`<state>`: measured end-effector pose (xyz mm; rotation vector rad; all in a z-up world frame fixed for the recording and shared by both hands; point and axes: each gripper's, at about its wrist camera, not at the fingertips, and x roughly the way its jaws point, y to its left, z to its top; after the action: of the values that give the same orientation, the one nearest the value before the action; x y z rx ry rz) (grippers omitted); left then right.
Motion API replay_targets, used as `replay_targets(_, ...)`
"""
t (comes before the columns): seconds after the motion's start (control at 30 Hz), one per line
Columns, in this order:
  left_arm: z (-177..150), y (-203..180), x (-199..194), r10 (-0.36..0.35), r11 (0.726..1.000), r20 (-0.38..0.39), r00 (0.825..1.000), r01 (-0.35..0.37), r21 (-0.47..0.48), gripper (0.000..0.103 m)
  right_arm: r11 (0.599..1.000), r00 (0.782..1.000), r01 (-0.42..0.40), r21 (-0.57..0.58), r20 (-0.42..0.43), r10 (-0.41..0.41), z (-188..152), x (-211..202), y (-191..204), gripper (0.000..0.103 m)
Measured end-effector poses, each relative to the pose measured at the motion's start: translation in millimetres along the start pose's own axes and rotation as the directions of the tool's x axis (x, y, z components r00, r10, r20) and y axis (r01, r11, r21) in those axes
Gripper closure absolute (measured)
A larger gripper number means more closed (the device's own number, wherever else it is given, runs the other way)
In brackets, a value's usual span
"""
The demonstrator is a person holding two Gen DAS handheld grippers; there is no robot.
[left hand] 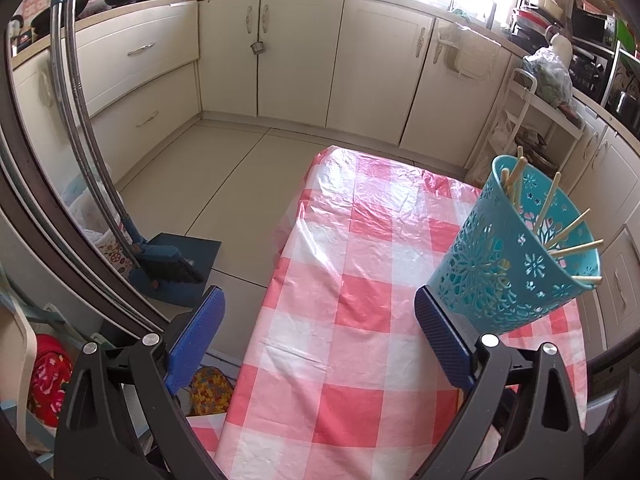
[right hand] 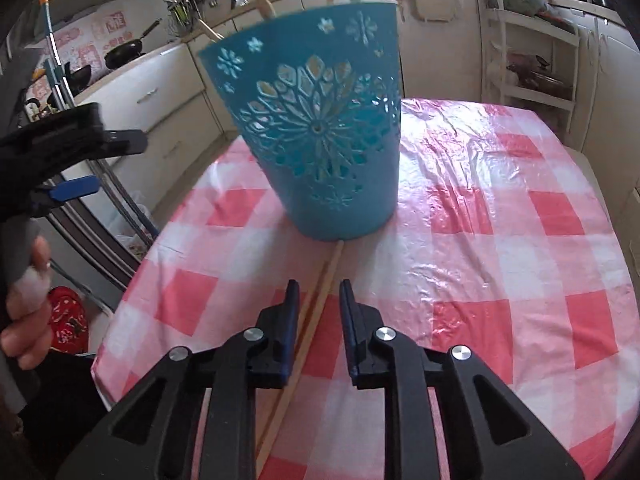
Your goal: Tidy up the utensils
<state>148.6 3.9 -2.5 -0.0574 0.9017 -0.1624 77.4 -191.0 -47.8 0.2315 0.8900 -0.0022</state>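
overhead, cream cabinets (left hand: 300,52) ring a seemingly plastic-covered checked table (right hand: 500,220).

Left claw (left hand: 320,336) with fingers spread wide, nothing between them. Right claw (right hand: 319,304) with fingers narrowly parted, gripping nothing. Left hand (right hand: 24,300) wrapped around its handle.

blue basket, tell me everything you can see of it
The basket is a teal plastic cup that tapers toward its base, its wall cut through with snowflake and flower holes. It stands on the checked tablecloth, leaning in both views. Wooden chopsticks stick out of its open top. Neither claw touches it.
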Motion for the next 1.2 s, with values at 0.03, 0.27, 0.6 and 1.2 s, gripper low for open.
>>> replay_targets(0.03, 0.0, 0.8, 1.0, 0.003, 1.0, -0.003, 1.0, -0.003, 0.001, 0.011, 1.0, 1.0, 0.01, -0.001, -0.017, -0.01, 2.0, 7.2, 0.1, 0.085)
replay_targets(0.27, 0.7, -1.3, 2.6, -0.011, 1.0, -0.014, 1.0, 0.011, 0.007, 0.011, 0.996, 0.996, 0.057, -0.062, -0.067, -0.061, 3.2, 30.2, -1.5, 0.093)
replay_targets(0.6, -65.9, -78.7, 26.2, -0.117, 0.956, -0.21, 0.971, 0.168, 0.242, 0.011, 0.997, 0.994, 0.068, -0.047, -0.087, -0.072, -24.8, -10.7, -45.4, 0.097)
replay_targets(1.2, -106.0, -124.0, 39.6, -0.156, 0.906, -0.245, 0.957, 0.237, 0.351, 0.099, 0.999, 0.997, 0.048, 0.016, -0.057, -0.047, -25.8, -11.2, -60.3, 0.097)
